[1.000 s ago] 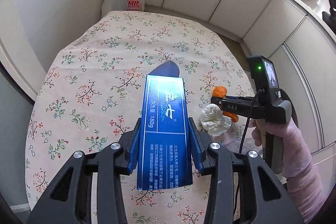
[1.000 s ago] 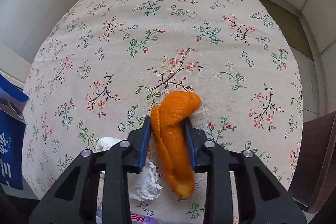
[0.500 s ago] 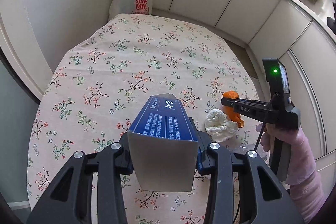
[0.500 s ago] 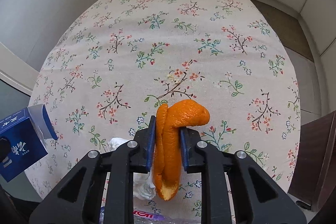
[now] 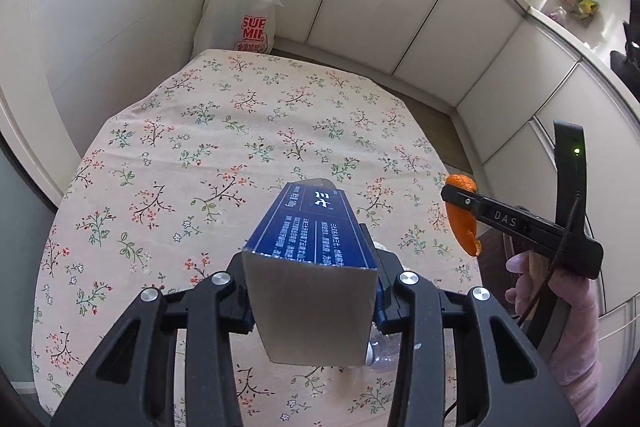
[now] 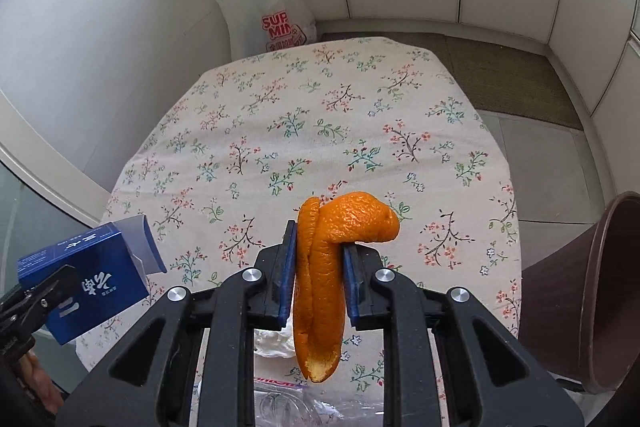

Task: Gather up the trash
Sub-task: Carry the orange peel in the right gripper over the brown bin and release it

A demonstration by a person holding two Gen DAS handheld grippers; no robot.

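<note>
My left gripper [image 5: 310, 291] is shut on a blue carton [image 5: 316, 227] with an open end flap, held above the floral tablecloth [image 5: 224, 147]; the carton also shows at the left in the right wrist view [image 6: 86, 275]. My right gripper [image 6: 318, 267] is shut on a long orange peel [image 6: 324, 267], lifted above the table; it shows at the right in the left wrist view [image 5: 462, 217]. A crumpled white tissue [image 6: 276, 341] and a clear plastic bottle [image 6: 288, 401] lie on the table under the right gripper.
A white plastic bag with red print [image 5: 240, 11] stands on the floor beyond the table's far edge, by the wall [image 6: 264, 15]. A brown bin [image 6: 600, 291] stands at the table's right. White cabinets line the back.
Both grippers have risen from the table with their loads. The carton has tipped from lying flat to pointing forward. The peel has left the cloth.
</note>
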